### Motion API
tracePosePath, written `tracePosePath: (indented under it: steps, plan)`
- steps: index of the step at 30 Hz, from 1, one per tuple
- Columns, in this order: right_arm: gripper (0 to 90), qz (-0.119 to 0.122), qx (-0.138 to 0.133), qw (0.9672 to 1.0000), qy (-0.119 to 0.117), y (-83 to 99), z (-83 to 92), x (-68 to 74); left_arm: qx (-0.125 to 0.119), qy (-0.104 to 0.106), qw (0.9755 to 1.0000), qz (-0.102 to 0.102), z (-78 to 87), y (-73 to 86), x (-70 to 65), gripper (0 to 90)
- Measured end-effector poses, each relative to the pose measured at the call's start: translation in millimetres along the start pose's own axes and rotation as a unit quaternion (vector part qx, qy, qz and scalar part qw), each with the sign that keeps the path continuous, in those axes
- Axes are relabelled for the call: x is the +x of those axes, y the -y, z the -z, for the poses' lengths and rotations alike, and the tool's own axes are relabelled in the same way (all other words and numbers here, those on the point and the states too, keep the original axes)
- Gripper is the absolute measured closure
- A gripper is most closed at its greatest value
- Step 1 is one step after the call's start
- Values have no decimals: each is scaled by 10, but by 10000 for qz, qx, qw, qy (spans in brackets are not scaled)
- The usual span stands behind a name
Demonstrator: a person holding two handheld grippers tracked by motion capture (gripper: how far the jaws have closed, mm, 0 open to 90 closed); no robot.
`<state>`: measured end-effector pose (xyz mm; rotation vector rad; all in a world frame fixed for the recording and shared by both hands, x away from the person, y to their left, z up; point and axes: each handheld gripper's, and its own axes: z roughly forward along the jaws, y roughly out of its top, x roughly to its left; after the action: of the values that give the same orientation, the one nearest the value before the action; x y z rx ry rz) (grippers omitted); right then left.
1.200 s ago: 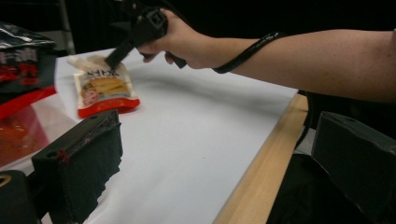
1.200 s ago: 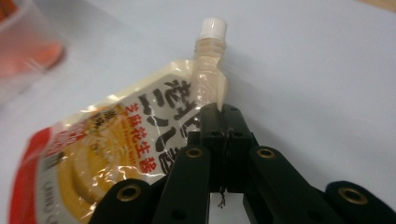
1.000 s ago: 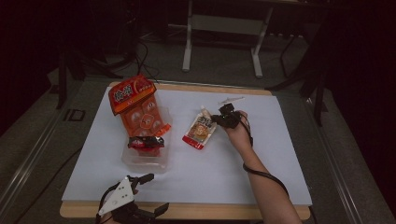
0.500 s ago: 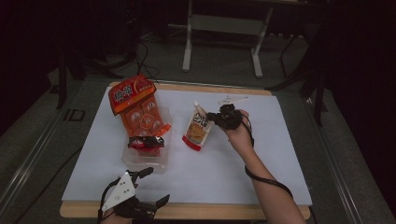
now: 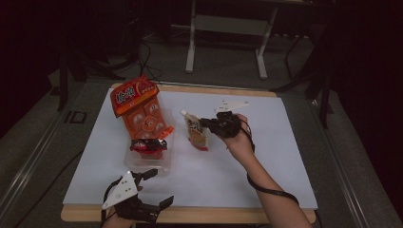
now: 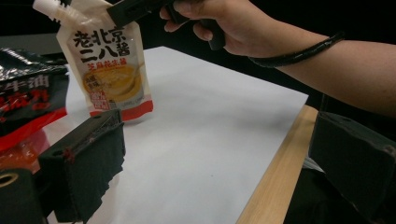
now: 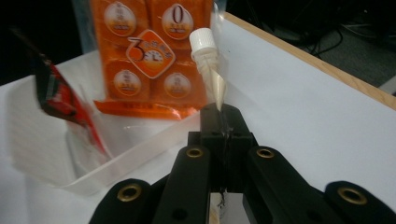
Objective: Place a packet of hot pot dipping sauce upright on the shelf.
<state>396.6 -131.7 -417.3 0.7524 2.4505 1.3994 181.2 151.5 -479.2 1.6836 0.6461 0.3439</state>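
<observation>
A spouted sauce pouch [image 5: 197, 134] with a white cap [image 7: 205, 43] hangs upright over the white sheet, just right of the clear tray [image 5: 164, 161]. My right gripper [image 5: 203, 122] is shut on its top edge beside the spout, as the right gripper view [image 7: 223, 114] shows up close. In the left gripper view the pouch [image 6: 109, 70] has its red base close to the sheet. My left gripper [image 5: 160, 187] rests near the table's front edge, open, with nothing between its fingers [image 6: 84, 163].
An orange snack pack [image 5: 140, 109] leans in the clear tray, with a dark red and black packet [image 5: 148, 145] at its foot. A white sheet [image 5: 266, 156] covers the wooden table [image 5: 199, 214]. Dark floor, cables and a metal stand lie beyond.
My right gripper has raised the pouch from lying flat to upright and carried it left toward the tray. The left gripper has barely shifted.
</observation>
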Motion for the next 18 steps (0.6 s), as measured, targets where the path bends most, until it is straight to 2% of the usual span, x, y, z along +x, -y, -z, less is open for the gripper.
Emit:
tracePosePath:
  steps: [5,8,10,13,15,17,18]
  plan:
    - [900,143,-22,9999,-75,-14,108,69,102,35,9999,-86,-26,-53,-16,41]
    - [900,252,-101,9995,-147,-14,258,152,127,63,9999,-97,-43,-78,-17,42]
    - [900,315,-149,9992,-192,-9,336,202,176,98,9998,-68,-57,-99,-6,42]
    - [900,396,-201,9987,-249,2,460,282,96,176,9998,93,-68,-135,22,42]
    - [900,499,-244,9980,-285,10,544,331,82,131,9999,61,-79,-165,34,42]
    - [900,500,-268,9979,-328,16,588,356,66,148,9999,47,-95,-199,46,43]
    - [900,566,-283,9973,-367,27,684,416,72,166,9998,49,-103,-210,52,43]
